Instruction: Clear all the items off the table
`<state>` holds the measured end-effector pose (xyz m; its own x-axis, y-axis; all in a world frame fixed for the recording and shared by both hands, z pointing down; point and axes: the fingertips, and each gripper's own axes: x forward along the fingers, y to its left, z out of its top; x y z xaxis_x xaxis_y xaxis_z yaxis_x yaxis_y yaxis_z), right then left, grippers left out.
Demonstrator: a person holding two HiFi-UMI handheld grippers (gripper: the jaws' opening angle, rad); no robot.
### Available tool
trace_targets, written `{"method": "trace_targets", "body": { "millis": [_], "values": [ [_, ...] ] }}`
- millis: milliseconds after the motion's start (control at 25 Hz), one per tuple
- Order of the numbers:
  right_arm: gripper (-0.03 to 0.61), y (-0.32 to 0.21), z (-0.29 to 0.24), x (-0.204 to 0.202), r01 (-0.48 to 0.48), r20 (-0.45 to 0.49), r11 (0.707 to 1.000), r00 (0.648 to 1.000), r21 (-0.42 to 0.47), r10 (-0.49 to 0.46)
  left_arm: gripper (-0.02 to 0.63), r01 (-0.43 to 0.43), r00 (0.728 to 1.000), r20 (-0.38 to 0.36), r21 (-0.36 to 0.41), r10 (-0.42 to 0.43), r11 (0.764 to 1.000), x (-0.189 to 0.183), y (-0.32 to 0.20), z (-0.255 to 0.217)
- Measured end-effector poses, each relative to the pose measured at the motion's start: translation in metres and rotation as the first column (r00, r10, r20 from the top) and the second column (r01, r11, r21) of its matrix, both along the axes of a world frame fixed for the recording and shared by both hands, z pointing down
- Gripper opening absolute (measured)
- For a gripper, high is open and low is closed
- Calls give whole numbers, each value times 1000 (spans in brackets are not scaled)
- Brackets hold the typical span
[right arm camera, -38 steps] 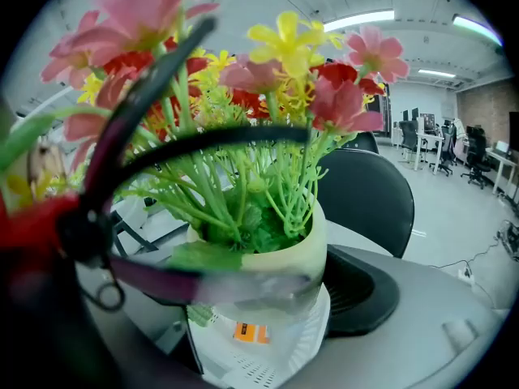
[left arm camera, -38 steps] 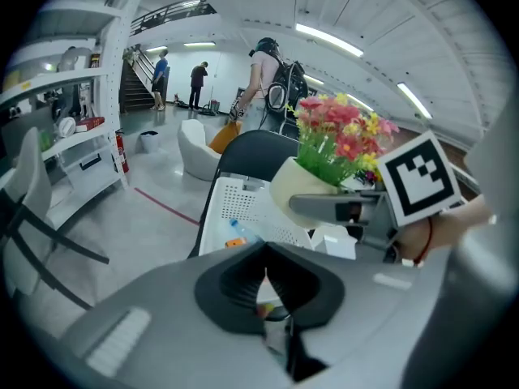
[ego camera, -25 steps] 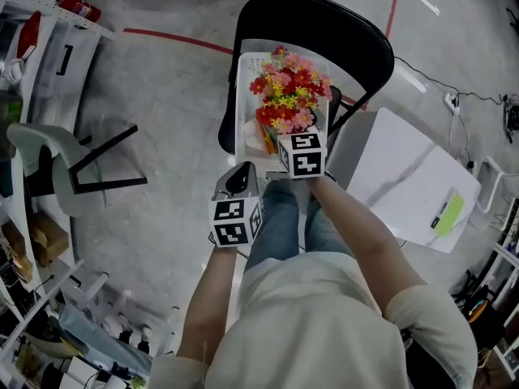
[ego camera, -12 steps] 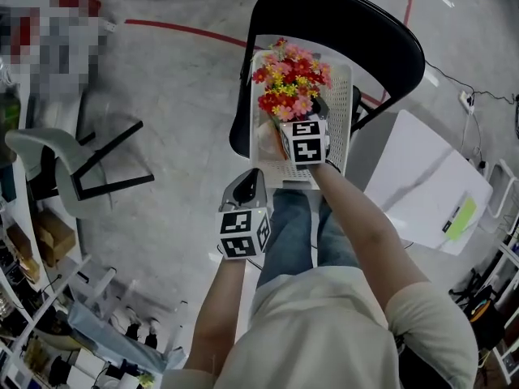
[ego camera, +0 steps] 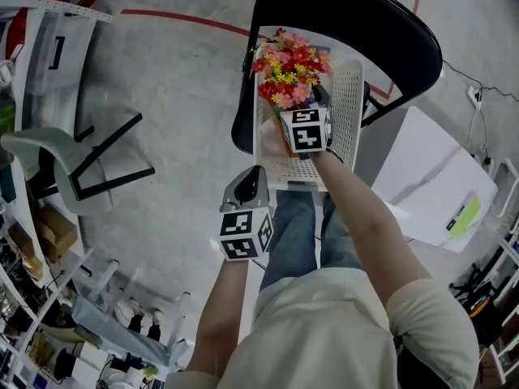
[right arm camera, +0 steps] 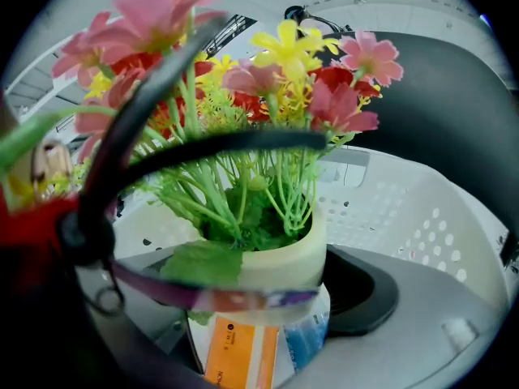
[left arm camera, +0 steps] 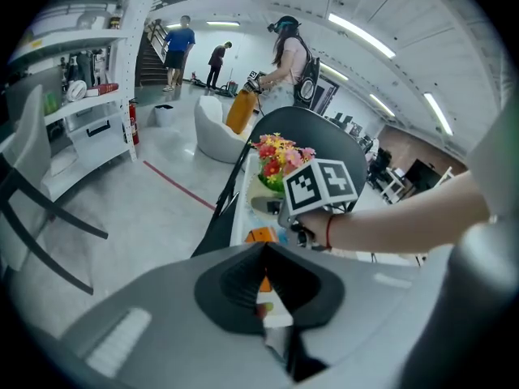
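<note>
Two grippers are in view, one of them loaded. The right gripper (ego camera: pixel 310 108) is clamped on the cream flower pot (right arm camera: pixel 280 254), pads against its wall, with the red, pink and yellow flowers (ego camera: pixel 288 67) upright above it. The pot hangs inside the white perforated basket (ego camera: pixel 345 96) on the black chair (ego camera: pixel 389 39), low over the contents; whether its base touches them cannot be told. The left gripper (ego camera: pixel 250 183) is closed on nothing and hangs just outside the basket's near left corner.

Step in hand, as judged: setting the pot down in the basket. The next move calls for a level seat on the goods below before the jaws part, or the pot may tip.

Basket contents: an orange-and-blue printed pack (right arm camera: pixel 243 347) directly under the pot, and an orange box (left arm camera: pixel 261 235) toward the left wall. The white table (ego camera: pixel 430 168) stands to the right with a yellow-green item (ego camera: pixel 458 213) on it — apparently yet to be cleared.
</note>
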<state>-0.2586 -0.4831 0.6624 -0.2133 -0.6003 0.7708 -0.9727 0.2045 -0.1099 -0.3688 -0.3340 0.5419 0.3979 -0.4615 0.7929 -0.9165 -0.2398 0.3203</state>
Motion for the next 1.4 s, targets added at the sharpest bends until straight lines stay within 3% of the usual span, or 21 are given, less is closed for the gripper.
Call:
{"method": "trace_targets", "body": {
  "millis": [640, 800, 1400],
  "values": [
    [485, -2, 44, -11, 94, -21, 990, 995, -108, -97, 8, 12, 1000, -2, -23, -12, 1000, 1, 1, 10],
    [511, 2, 42, -11, 87, 10, 989, 996, -121, -86, 8, 12, 1000, -2, -22, -12, 1000, 2, 2, 9],
    [497, 38, -11, -1, 51, 55, 993, 997, -110, -45, 8, 16, 1000, -9, 29, -15, 999, 16, 6, -10]
  ]
}}
